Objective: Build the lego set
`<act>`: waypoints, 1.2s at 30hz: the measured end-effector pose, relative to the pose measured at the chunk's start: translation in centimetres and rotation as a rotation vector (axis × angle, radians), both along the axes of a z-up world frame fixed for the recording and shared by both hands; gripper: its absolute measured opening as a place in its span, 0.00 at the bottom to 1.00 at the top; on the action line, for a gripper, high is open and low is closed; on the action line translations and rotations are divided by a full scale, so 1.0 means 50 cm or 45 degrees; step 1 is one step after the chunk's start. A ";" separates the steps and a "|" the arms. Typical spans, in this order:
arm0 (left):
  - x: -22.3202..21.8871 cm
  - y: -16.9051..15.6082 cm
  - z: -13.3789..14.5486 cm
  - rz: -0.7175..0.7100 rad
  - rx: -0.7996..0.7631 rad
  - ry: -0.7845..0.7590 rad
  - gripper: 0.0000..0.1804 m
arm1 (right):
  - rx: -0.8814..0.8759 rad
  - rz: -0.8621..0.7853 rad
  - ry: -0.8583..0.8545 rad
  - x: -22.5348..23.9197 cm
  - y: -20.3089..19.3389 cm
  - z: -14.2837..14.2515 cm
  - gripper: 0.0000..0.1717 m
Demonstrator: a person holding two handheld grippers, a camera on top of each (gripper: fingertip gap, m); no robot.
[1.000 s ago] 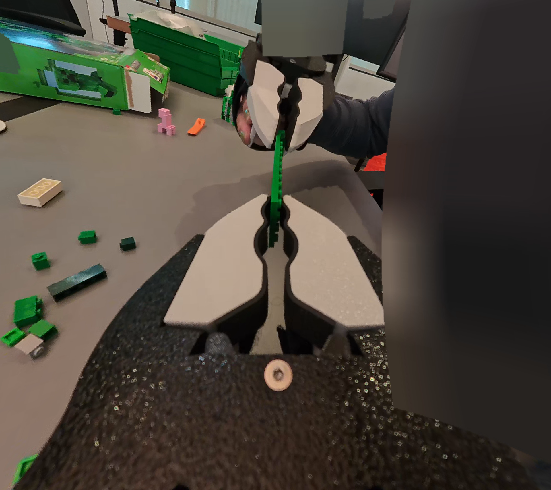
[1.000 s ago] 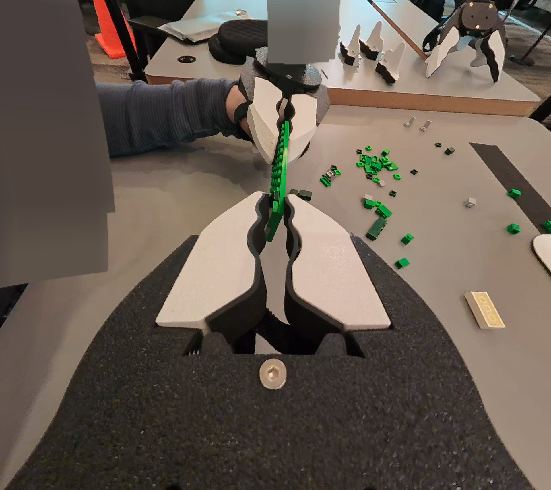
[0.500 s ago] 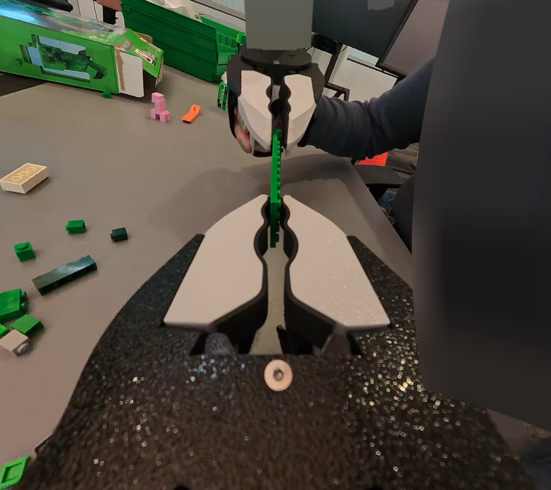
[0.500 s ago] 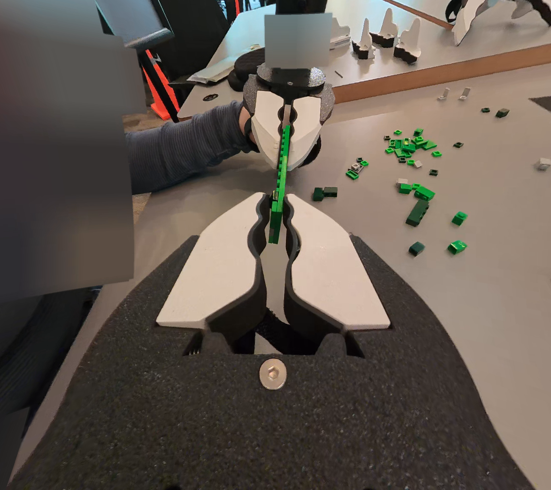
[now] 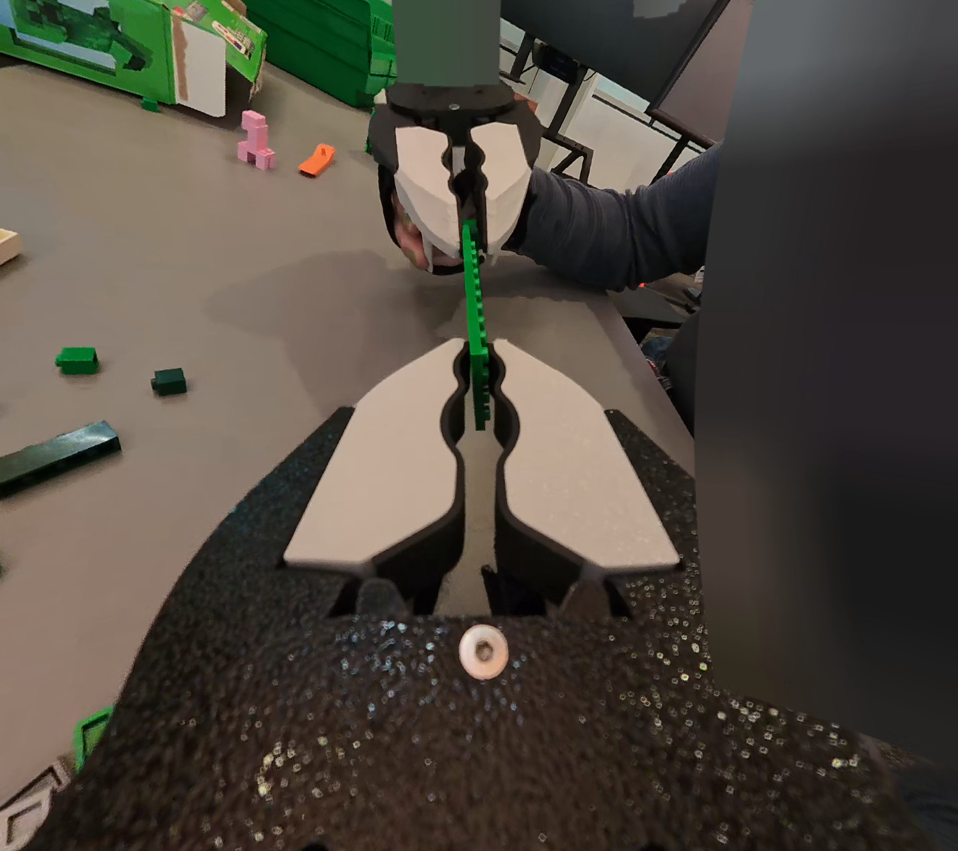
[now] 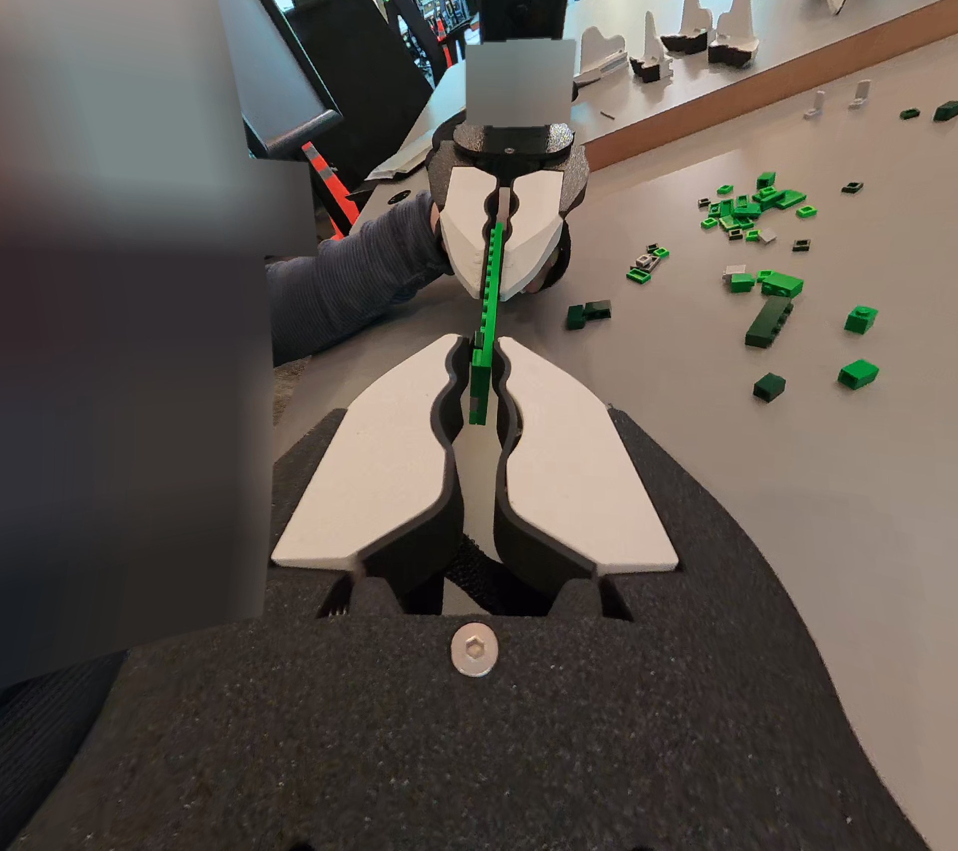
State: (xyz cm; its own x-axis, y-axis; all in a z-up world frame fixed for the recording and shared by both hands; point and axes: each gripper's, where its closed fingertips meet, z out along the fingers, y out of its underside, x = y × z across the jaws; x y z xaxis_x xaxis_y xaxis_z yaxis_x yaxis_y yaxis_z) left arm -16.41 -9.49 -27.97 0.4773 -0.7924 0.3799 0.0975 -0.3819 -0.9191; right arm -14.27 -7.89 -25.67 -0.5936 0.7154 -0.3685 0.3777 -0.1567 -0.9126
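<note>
My left gripper (image 5: 478, 352) clamped on one end of a green studded plate (image 5: 474, 297), my right gripper (image 6: 479, 349) clamped on the other end, plate edge-up between them above the grey desk (image 5: 259, 256), loose green bricks (image 6: 767, 297) on the desk to the right of my right gripper.

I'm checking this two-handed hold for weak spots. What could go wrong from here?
1. The green studded plate is held on edge above the table, gripped only at its ends by the left gripper and right gripper; pulling or twisting apart might bend it or slip it free.
2. If dropped, it may scatter the loose green bricks.
</note>
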 end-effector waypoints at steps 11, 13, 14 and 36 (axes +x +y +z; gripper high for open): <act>-0.002 0.007 -0.020 0.012 -0.144 -0.028 0.26 | -0.085 0.033 -0.032 0.004 0.005 -0.013 0.05; -0.005 0.013 -0.022 0.043 -0.158 -0.035 0.34 | -0.080 0.041 -0.039 0.004 0.004 -0.015 0.05; -0.008 0.018 -0.021 0.068 -0.153 -0.040 0.40 | -0.076 0.044 -0.041 0.004 0.004 -0.016 0.05; 0.085 -0.007 -0.061 -0.190 -0.247 0.125 0.05 | 0.163 0.153 -0.070 0.027 -0.039 -0.046 0.05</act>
State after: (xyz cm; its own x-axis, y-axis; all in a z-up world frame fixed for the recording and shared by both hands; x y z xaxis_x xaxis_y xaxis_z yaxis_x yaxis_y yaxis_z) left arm -12.16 -9.85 -31.03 0.4028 -0.7735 0.4893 -0.0587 -0.5553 -0.8295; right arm -12.93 -9.86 -27.95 -0.6591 0.6837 -0.3133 0.4364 0.0084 -0.8997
